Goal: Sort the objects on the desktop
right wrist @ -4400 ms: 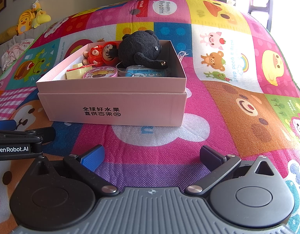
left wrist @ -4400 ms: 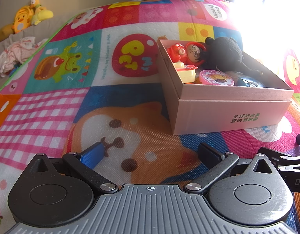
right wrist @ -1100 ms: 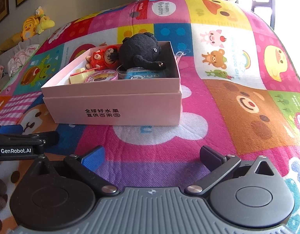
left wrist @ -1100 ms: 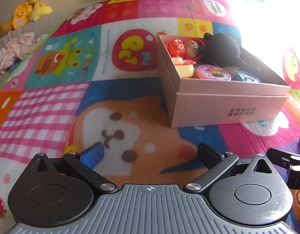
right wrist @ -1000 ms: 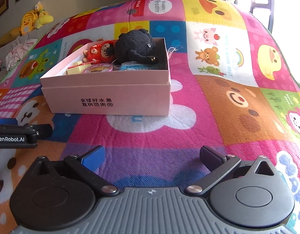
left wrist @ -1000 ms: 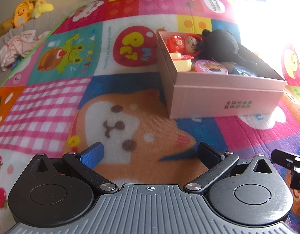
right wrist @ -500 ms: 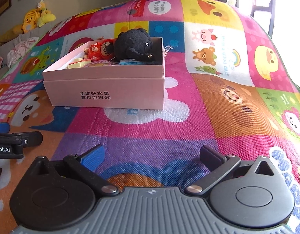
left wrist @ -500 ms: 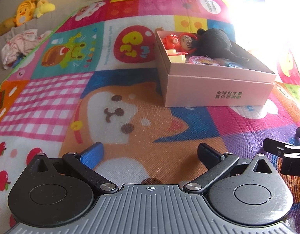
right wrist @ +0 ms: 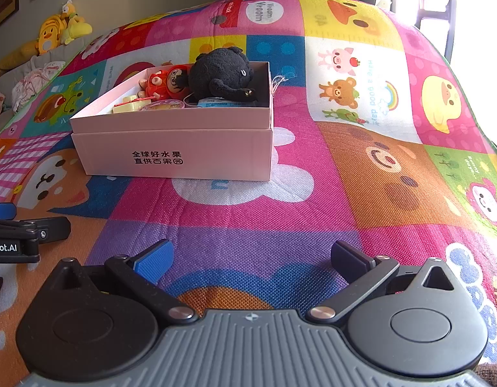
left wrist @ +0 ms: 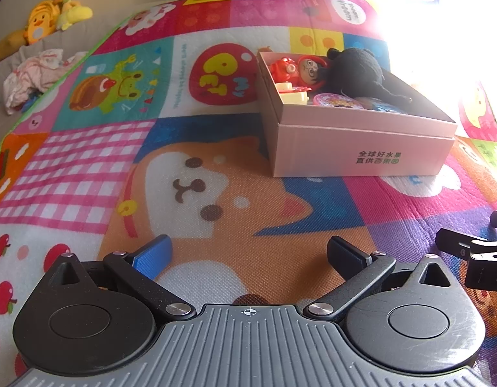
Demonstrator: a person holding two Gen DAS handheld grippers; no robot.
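The pink cardboard box (right wrist: 171, 148) sits on the cartoon play mat (right wrist: 361, 177) and serves as the landmark; inside it lie a black plush toy (right wrist: 221, 75) at its far right corner, a red doll (right wrist: 166, 82) to the plush's left, a cream-yellow toy (left wrist: 292, 93) nearer the left wall, a round pink tin (left wrist: 333, 100) close to the front wall, and a blue packet (right wrist: 216, 101) beneath the plush. The left gripper (left wrist: 248, 251) hangs well in front of the box with its jaws spread wide and nothing between them; the right gripper (right wrist: 251, 254) does likewise, also empty. No loose item shows on the mat near the box (the far edges are washed out by window glare); so the sorting looks finished, or nearly. The next move is probably just parking both tools; otherwise, scanning the mat for strays.
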